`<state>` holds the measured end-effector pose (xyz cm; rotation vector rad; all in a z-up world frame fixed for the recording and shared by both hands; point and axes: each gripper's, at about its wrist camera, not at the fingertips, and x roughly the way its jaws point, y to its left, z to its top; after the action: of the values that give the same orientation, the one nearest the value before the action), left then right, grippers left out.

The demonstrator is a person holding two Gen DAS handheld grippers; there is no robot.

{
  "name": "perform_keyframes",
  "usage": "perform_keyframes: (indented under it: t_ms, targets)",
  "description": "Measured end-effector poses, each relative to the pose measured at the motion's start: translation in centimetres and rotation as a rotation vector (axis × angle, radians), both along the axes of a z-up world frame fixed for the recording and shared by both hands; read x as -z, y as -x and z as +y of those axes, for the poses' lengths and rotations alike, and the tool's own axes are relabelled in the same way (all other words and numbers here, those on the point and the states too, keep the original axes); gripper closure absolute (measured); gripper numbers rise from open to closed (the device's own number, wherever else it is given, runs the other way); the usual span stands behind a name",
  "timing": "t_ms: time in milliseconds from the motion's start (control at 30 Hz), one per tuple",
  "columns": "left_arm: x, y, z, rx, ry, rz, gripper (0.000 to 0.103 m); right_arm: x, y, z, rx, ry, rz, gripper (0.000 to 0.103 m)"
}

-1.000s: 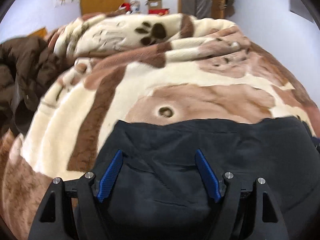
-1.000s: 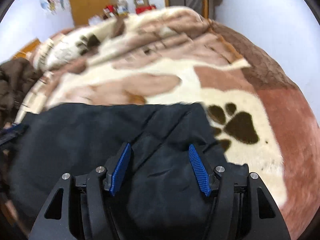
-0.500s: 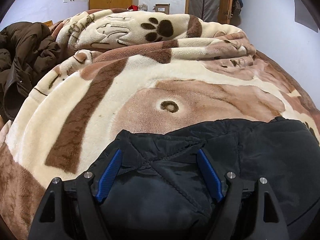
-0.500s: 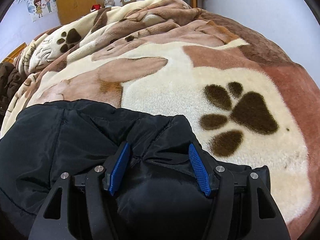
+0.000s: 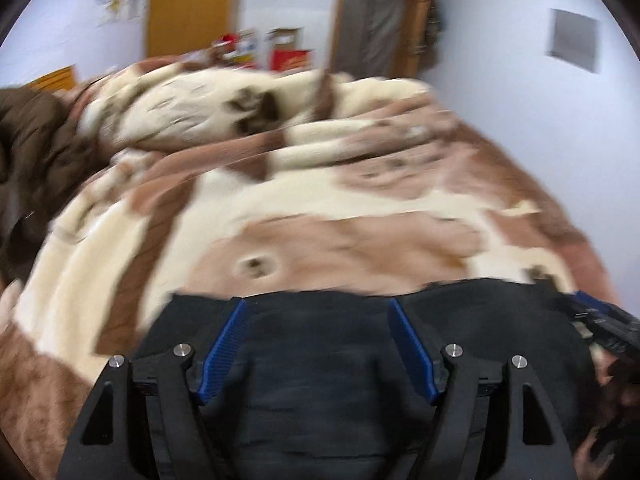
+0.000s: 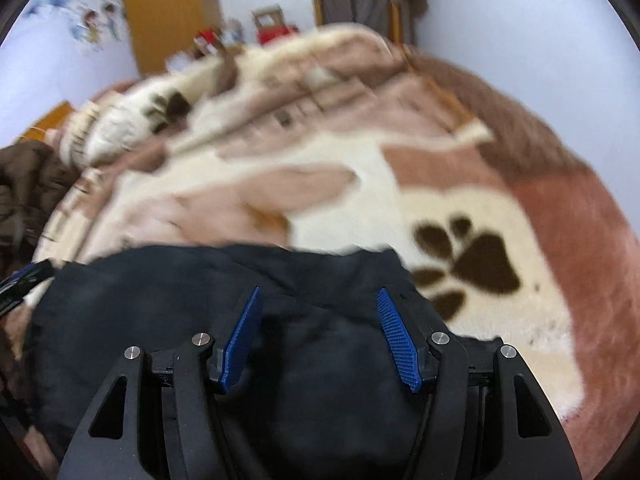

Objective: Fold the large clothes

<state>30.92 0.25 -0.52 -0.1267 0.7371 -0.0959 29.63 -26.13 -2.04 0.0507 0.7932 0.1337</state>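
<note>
bed blanket (image 5: 320, 208) under one black jacket (image 5: 328, 380); two claws, left claw (image 5: 318, 346) closing, right claw (image 6: 318, 338), grasping it.

Jacket (image 5: 320, 380) lies on blanket (image 5: 320, 200), coat (image 5: 36, 140) left.

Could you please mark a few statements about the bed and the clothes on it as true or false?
1. A black jacket lies on the blanket. True.
2. The blanket is plain blue. False: it is cream and brown with dark paw prints.
3. A brown coat lies at the left side of the bed. True.
4. The right gripper points at bare blanket. False: the black jacket is between its blue fingers.
5. The left gripper is over the black jacket. True.
</note>
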Motion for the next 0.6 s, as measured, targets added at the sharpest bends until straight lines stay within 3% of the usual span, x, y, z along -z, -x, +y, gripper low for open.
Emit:
perform_keyframes:
  t_ms: [100,200,267,600]
  targets:
    - [1.2,-1.1,-4.1,0.096,-0.034,0.018,0.029,1.2,-0.6,2.4,-0.065,-0.007,0.041,0.042]
    - [5.4,-3.3,-5.8,0.102,-0.051,0.136,0.030,5.4,-2.7,3.1,-0.076,0.019,0.142,0.042]
    - [6.9,-3.9,-5.6,0.081,-0.032,0.144,0.030,6.4,-3.2,2.5,-0.072,-0.015,0.135,0.042]
    - [9.0,-4.6,-6.6,0.069,-0.071,0.146,0.030,8.8,-3.9,3.2,-0.059,0.050,0.105,0.042]
